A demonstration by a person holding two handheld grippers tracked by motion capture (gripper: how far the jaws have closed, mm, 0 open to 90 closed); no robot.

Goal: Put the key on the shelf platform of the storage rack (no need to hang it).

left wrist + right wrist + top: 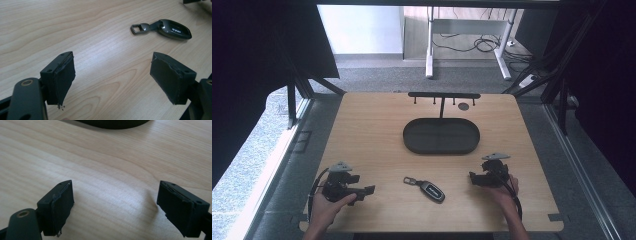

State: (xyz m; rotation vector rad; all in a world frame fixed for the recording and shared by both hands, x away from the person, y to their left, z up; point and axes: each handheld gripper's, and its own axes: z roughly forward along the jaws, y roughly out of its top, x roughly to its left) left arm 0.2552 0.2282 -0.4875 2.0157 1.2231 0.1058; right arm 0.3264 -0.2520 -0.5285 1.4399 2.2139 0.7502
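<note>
A black car key fob (427,188) with a metal loop lies on the wooden table (372,130) near the front, between my two grippers; the left gripper view has the key fob (172,29) ahead and to the right. My left gripper (366,192) rests at the front left, jaws wide apart with only bare wood between them (112,80). My right gripper (474,178) sits at the front right, open too and holding nothing (115,206). A black oval tray (441,136) stands at the table's centre, with a black T-shaped hook rack (443,96) behind it.
A small dark round disc (464,106) lies beside the rack at the back right. In the right gripper view, the oval tray's rim (112,123) shows at the top edge. Beyond the table are floor, a desk frame and cables.
</note>
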